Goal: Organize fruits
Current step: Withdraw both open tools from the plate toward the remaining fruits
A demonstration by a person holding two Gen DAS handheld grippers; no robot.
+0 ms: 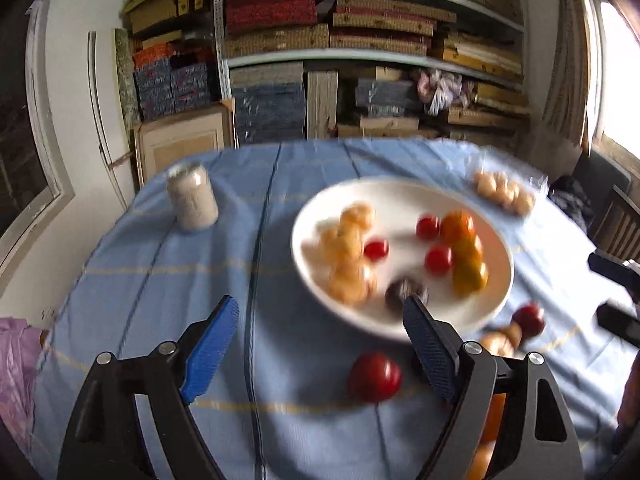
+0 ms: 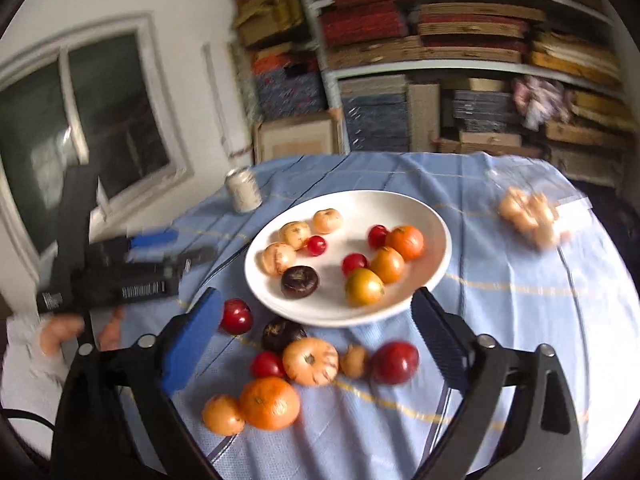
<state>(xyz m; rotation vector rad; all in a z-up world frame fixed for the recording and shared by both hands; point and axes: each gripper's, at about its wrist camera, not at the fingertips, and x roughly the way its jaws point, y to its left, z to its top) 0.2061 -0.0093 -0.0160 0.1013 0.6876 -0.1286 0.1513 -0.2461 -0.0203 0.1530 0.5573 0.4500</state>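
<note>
Both grippers, left [image 1: 320,316] and right [image 2: 316,308], tilt down, jaws wide.

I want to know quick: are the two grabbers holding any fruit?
Left gripper: open, fingers holding nothing.
Right gripper: open, fingers holding nothing.

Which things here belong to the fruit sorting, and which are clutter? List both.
Job:
plate
fruit on plate
loose fruit on cloth
left gripper, open
right gripper, open

Lying about:
jar
bagged fruit
shelves
</note>
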